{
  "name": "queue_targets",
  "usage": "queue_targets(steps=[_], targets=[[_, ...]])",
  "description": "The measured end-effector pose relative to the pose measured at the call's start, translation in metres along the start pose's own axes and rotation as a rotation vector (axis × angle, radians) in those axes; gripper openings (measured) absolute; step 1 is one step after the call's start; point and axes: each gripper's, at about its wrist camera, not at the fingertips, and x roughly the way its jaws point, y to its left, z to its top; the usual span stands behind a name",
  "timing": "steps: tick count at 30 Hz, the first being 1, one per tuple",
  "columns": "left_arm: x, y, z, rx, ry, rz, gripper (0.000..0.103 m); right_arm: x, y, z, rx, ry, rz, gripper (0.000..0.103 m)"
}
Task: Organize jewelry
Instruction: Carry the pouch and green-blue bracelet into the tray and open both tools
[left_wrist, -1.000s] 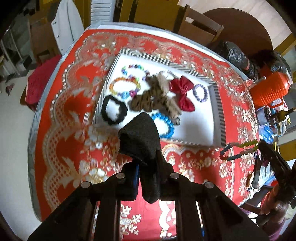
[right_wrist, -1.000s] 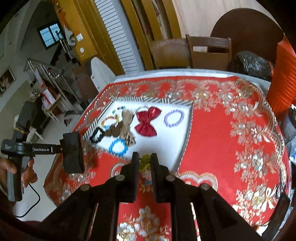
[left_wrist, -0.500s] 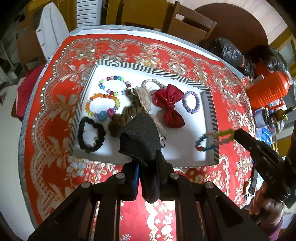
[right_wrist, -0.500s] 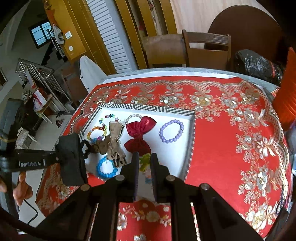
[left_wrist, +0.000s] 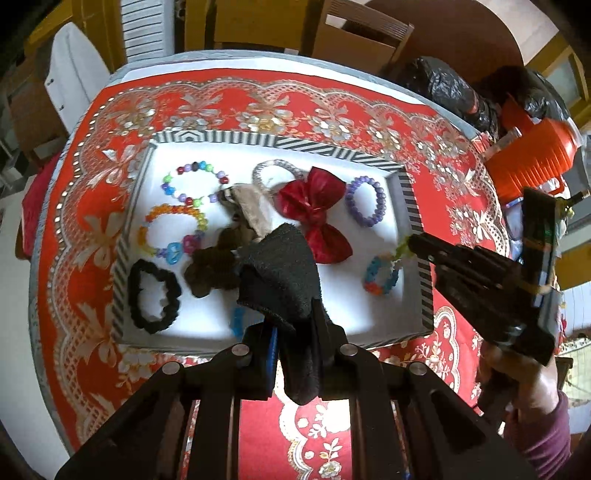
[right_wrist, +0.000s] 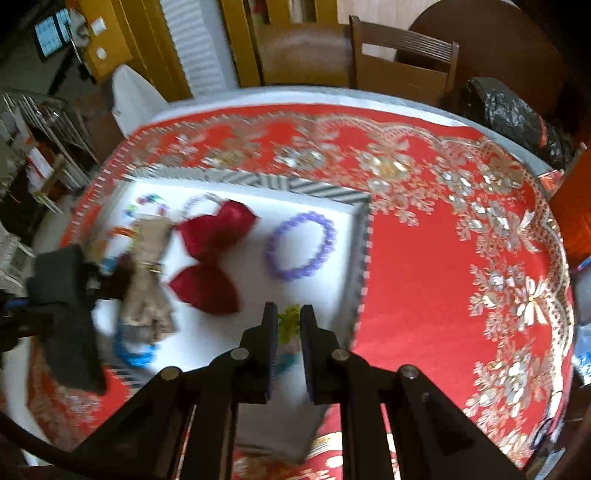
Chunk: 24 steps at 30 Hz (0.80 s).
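A white tray with a striped rim (left_wrist: 413, 206) lies on the red tablecloth and holds bead bracelets, a black scrunchie (left_wrist: 153, 295), a brown scrunchie (left_wrist: 212, 267) and a red bow (left_wrist: 316, 218). My left gripper (left_wrist: 293, 325) is shut on a black cloth (left_wrist: 280, 273) above the tray's near edge. My right gripper (right_wrist: 289, 317) is shut on a multicoloured bead bracelet (left_wrist: 382, 275), which hangs down onto the tray's right side. A purple bracelet (right_wrist: 301, 251) lies just beyond it.
An orange jug (left_wrist: 532, 155) stands at the table's right edge. A black bag (right_wrist: 513, 114) sits at the back right. Wooden chairs (right_wrist: 402, 62) stand behind the table. Red patterned tablecloth (right_wrist: 443, 266) surrounds the tray.
My right gripper has carried the multicoloured bracelet from beside the tray over its right rim and lowered it onto the white surface. My left gripper has moved forward over the tray with the cloth.
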Motion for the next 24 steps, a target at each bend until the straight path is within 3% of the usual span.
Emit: queue_targets(steps=[6,9,15,17,21,24], targets=[[0.013,-0.018,0.013,0.010,0.017,-0.061,0.000,0.010,-0.012,0.006,0.018,-0.011,-0.057,0.012],[0.022,-0.030,0.020,0.023,0.016,-0.085,0.000,0.013,-0.019,0.008,0.056,-0.017,-0.039,0.012],[0.057,-0.046,0.022,0.033,0.090,-0.105,0.000,0.017,-0.020,0.002,0.066,0.002,-0.033,0.012],[0.067,-0.048,0.022,0.040,0.100,-0.090,0.000,0.009,-0.024,0.001,0.100,-0.016,-0.005,0.017],[0.086,-0.047,0.018,0.037,0.131,-0.072,0.000,-0.015,-0.031,-0.003,0.156,-0.079,0.025,0.038],[0.096,-0.044,0.016,0.029,0.144,-0.050,0.000,-0.026,-0.031,-0.005,0.176,-0.098,0.041,0.041]])
